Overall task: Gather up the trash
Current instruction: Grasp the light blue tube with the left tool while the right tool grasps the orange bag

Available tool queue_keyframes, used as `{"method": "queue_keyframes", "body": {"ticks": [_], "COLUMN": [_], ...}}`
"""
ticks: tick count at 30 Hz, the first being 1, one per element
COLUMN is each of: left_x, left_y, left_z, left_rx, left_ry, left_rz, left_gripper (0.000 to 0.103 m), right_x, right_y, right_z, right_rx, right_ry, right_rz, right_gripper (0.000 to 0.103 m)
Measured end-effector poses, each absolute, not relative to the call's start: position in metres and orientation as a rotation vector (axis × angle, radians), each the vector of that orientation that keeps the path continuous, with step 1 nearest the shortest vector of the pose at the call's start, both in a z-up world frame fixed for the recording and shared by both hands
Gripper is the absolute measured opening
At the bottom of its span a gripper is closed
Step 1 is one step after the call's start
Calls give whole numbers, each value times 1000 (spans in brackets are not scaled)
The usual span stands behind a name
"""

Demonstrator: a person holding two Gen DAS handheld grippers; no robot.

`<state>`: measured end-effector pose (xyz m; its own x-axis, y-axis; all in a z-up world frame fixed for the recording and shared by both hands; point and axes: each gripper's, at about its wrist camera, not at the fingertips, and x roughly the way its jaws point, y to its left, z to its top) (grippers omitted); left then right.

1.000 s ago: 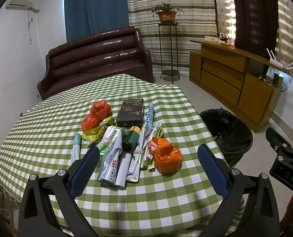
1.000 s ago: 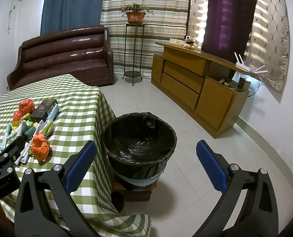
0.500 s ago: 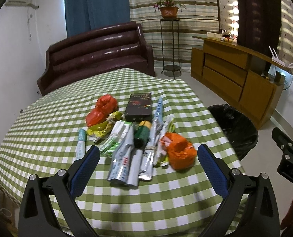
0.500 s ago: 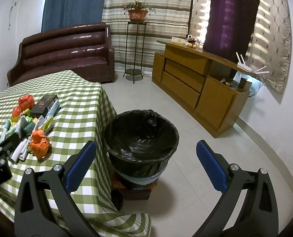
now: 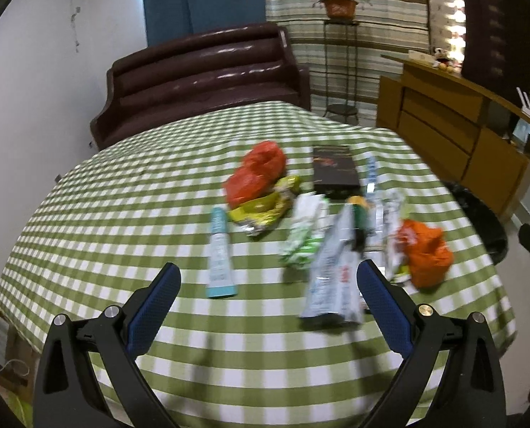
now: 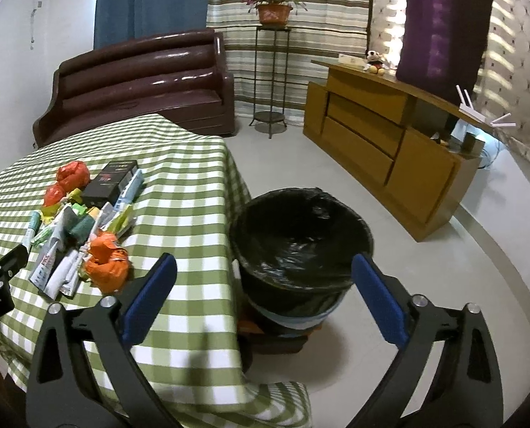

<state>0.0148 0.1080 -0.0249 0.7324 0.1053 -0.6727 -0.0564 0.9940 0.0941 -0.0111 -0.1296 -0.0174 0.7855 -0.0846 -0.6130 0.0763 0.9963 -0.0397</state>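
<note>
1. Your left claw [image 5: 265, 290] fills the bottom of the left view, spread wide with nothing between its blue pads [image 5: 152, 308]; it hangs over the near edge of the counter [image 5: 122, 214].
2. Just past that claw, at centre frame, the trash lies in a loose heap: a pale blue tube [image 5: 220, 255] to the left, a silver wrapper [image 5: 332, 285] beside the right pad, a green-white wrapper [image 5: 306, 235] between them.
3. At centre right of that view an orange bag [image 5: 427, 253] sits near the counter's right edge.
4. Farther back, a yellow wrapper [image 5: 265, 208] touches a red bag [image 5: 256, 174], and a black box [image 5: 334, 173] lies to its right.
5. Your right claw [image 6: 263, 294] is also wide open and empty, at the bottom of the right view.
6. Beyond it, at centre, the bin [image 6: 302, 239] with its black liner stands on the floor just beside the counter's edge.
7. At the right view's left, the same heap shows, the orange bag nearest.
8. A sofa [image 6: 140, 85] sits at the upper left, far back.
</note>
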Motion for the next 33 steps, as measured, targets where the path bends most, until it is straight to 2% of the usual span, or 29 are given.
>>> {"method": "queue_keyframes", "body": {"ticks": [2,5,6,7,8,11,14,19,24,26,28,33], "left_x": [17,22,24,26,29,37,44,58,63,63,62,55], "left_y": [119,131,135,138,144,157,156,154,157,157,159,166], "left_z": [-26,-29,-29,-29,-29,-32,-40,-50,-55,-54,-54,-50], "left_rx": [67,73,71,66,47,4,34,27,23,30,27,23], "left_ry": [754,769,774,779,790,827,849,889,901,898,894,866], "left_rz": [109,136,146,148,135,131,135,109,69,66,67,84], "left_gripper": [96,94,90,78,73,69,65,48,23,22,21,20], "right_x": [-5,0,2,3,5,10,14,20,20,20,20,18], "right_y": [-123,-116,-114,-112,-111,-107,-103,-94,-81,-77,-73,-61], "right_z": [-21,-26,-27,-28,-29,-31,-33,-35,-35,-35,-34,-30], "right_rx": [-12,-11,-12,-12,-11,-5,2,2,-10,-13,-10,2], "right_ry": [676,694,698,702,704,713,722,729,726,727,732,729], "right_rz": [-74,-57,-53,-49,-45,-35,-22,6,37,49,63,106], "right_gripper": [85,84,84,84,84,83,77,76,76,74,68,68]}}
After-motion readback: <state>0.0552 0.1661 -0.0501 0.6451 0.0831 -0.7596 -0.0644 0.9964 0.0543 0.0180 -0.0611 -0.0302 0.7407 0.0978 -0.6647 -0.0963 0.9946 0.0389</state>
